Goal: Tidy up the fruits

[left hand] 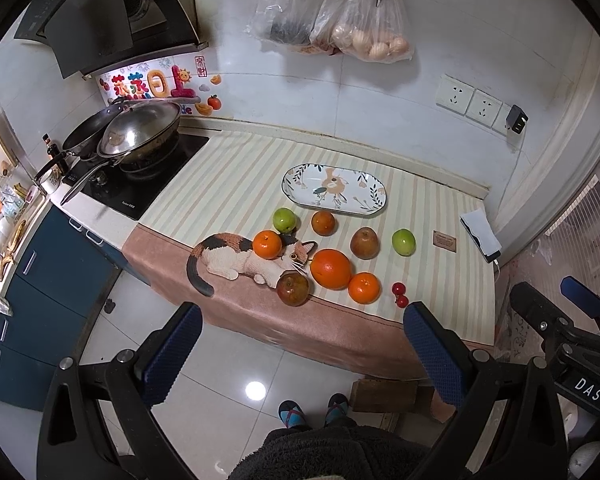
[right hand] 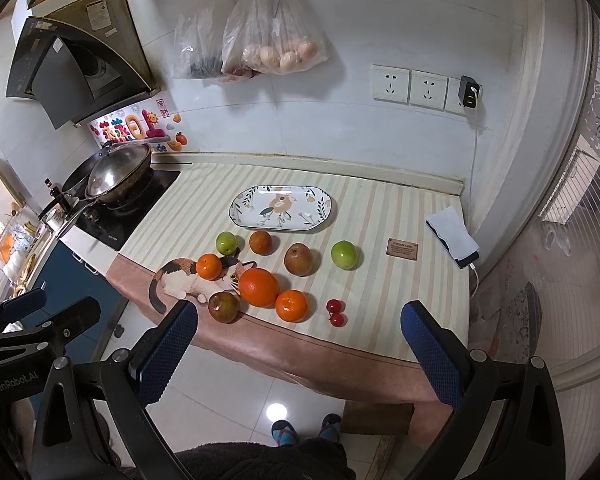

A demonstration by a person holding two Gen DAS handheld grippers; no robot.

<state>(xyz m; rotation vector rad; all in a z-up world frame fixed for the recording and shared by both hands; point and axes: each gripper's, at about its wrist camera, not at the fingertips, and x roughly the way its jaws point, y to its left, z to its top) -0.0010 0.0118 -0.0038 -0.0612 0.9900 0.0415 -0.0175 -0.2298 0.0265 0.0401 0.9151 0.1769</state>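
Note:
Several fruits lie on a striped cloth: a large orange (left hand: 331, 269) (right hand: 259, 287), two small oranges (left hand: 364, 288) (left hand: 267, 244), two green apples (left hand: 285, 219) (left hand: 403, 242), brown fruits (left hand: 293, 289) (left hand: 364, 243) (left hand: 323, 223) and red cherries (left hand: 399, 294) (right hand: 335, 312). Behind them sits an empty oval floral plate (left hand: 333, 189) (right hand: 281, 209). My left gripper (left hand: 302, 354) hangs open above the floor, short of the table's front edge. My right gripper (right hand: 300, 352) is open too, held back the same way, with nothing between its fingers.
A calico cat figure (left hand: 236, 258) lies among the left fruits. A wok and lid (left hand: 138, 132) sit on the stove at left. A phone with a white cloth (left hand: 481, 235) rests at the right edge. Bags (left hand: 364, 20) hang on the wall. The person's feet (left hand: 314, 410) show below.

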